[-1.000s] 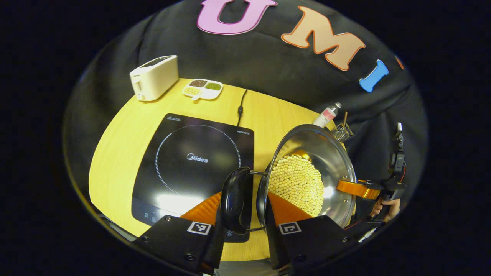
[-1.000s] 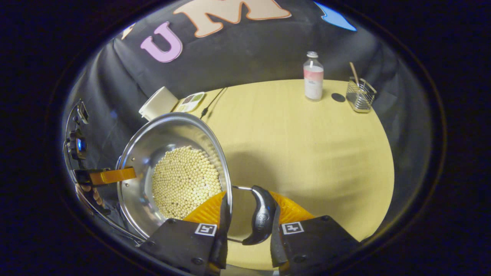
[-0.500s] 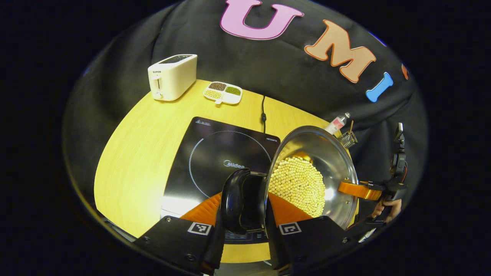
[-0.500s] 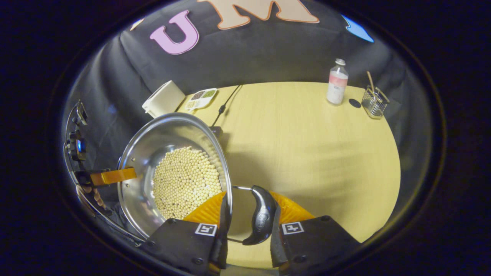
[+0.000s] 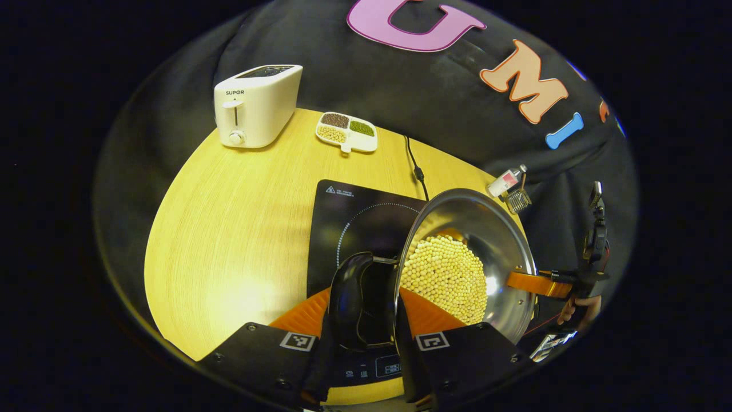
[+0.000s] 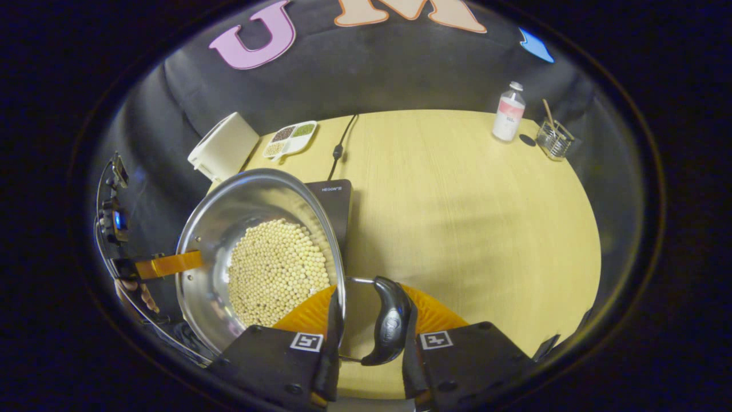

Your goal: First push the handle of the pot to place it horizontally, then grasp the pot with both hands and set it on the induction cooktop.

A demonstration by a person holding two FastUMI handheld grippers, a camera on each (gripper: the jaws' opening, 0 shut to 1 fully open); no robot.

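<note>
A steel pot [image 5: 480,229] holding several pale round beans hangs above the table, carried by its two black side handles. My left gripper [image 5: 363,303] is shut on one handle [image 5: 350,297]. My right gripper [image 6: 370,312] is shut on the opposite handle [image 6: 392,320]. The far finger of the right gripper [image 5: 537,284] shows at the pot's far rim, with a hand [image 5: 579,309] behind it. The black induction cooktop [image 5: 349,220] lies under and beside the pot; its corner [image 6: 336,200] peeks out past the pot [image 6: 240,209].
At the back of the round wooden table [image 5: 229,217] stand a white toaster [image 5: 254,106] and a divided dish of grains [image 5: 347,130]. The cooktop's cable [image 5: 416,166] runs backward. A bottle [image 6: 508,111] and a wire holder [image 6: 553,140] sit at the far right.
Both grippers have carried the pot leftward. The cooktop has slid from beside the pot to partly beneath it. Both grips on the handles are unchanged.
</note>
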